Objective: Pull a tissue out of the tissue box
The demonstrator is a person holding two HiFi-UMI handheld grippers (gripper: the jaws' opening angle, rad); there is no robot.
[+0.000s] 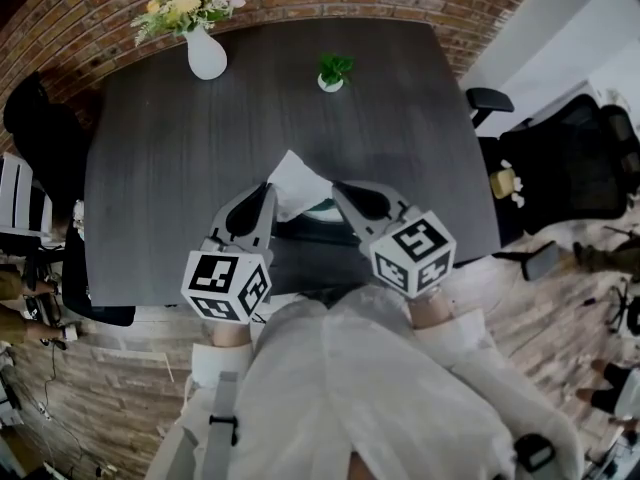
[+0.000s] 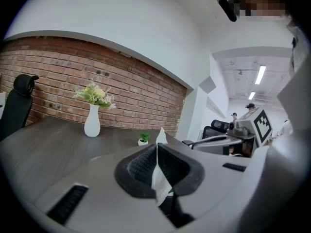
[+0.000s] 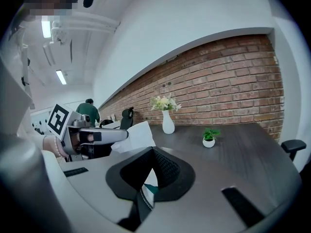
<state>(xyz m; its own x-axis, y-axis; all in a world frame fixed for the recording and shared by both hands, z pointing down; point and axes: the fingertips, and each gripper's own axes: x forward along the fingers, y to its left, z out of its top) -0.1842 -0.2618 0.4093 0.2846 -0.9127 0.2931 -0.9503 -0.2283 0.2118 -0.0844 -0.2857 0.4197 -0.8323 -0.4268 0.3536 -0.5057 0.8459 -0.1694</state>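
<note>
A white tissue (image 1: 295,181) stands up from the teal tissue box (image 1: 325,208) near the front edge of the dark table (image 1: 180,168). My left gripper (image 1: 268,191) is shut on the tissue's left side. In the left gripper view the sheet (image 2: 159,176) runs pinched between the pads of the left gripper (image 2: 156,147). My right gripper (image 1: 338,188) is shut just right of the tissue, over the box. In the right gripper view the right gripper (image 3: 152,152) has its pads together, with a bit of the teal and white box (image 3: 149,186) showing below; whether it is pinched I cannot tell.
A white vase of flowers (image 1: 206,53) and a small potted plant (image 1: 333,73) stand at the table's far side, before a brick wall. Black office chairs (image 1: 570,163) sit right and left of the table. A person (image 3: 89,111) stands far off.
</note>
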